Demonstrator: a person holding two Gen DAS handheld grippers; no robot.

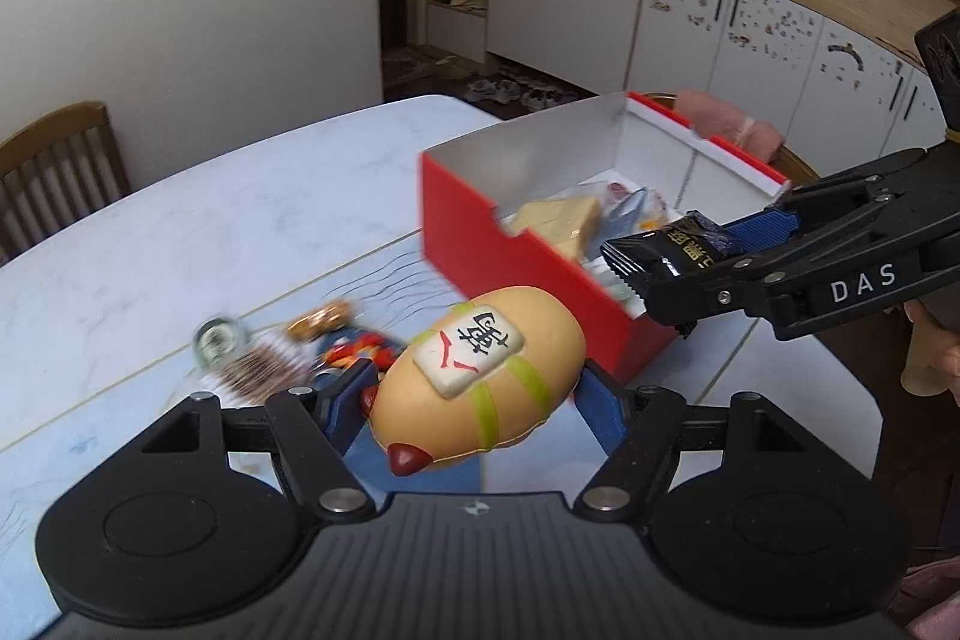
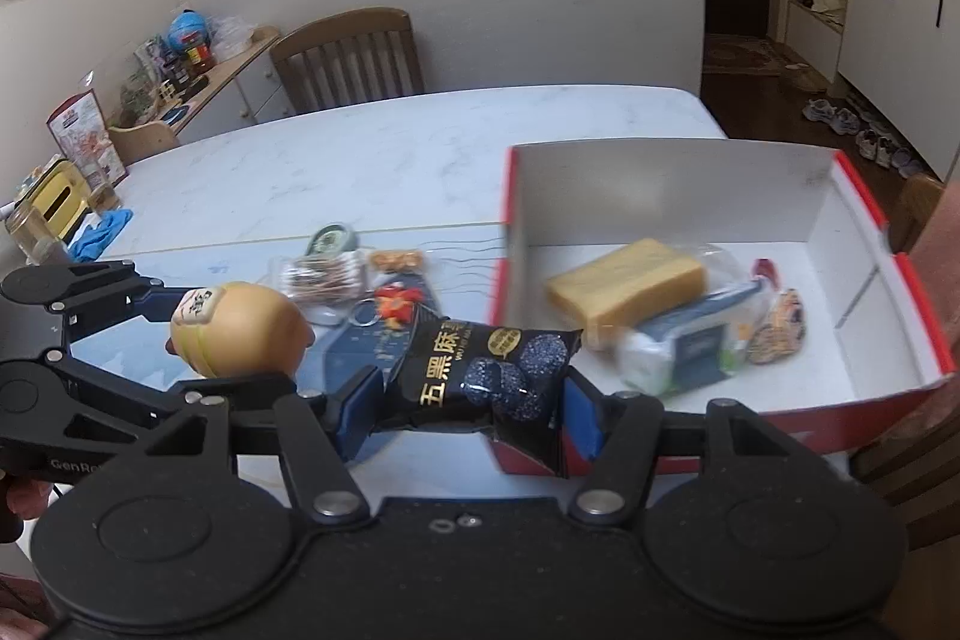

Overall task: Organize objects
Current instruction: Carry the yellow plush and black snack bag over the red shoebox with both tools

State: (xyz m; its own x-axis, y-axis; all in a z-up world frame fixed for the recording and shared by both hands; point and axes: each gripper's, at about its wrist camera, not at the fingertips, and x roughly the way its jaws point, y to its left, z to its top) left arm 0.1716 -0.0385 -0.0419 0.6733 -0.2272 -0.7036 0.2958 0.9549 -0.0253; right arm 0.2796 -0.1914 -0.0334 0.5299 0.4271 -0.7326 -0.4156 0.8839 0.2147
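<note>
My left gripper (image 1: 477, 388) is shut on a tan bun-shaped toy (image 1: 480, 376) with green stripes and a white tile on top; it hangs above the table, left of the red box (image 1: 480, 232). In the right wrist view the same toy (image 2: 240, 331) shows at the left, held by the left gripper (image 2: 234, 334). My right gripper (image 2: 474, 394) is shut on a black snack packet (image 2: 486, 370) with gold lettering, over the box's near left corner (image 2: 510, 244). From the left wrist view, that packet (image 1: 672, 250) sits in the right gripper (image 1: 690, 262) above the box.
Inside the white-lined box lie a yellow block (image 2: 624, 280), a clear wrapped packet (image 2: 690, 340) and a small patterned item (image 2: 780, 328). On the marble table (image 2: 360, 160) remain a cotton swab pack (image 2: 324, 277), a round tin (image 2: 333, 238), small snacks (image 2: 396, 259) and a red charm (image 2: 393, 307). Wooden chairs stand behind.
</note>
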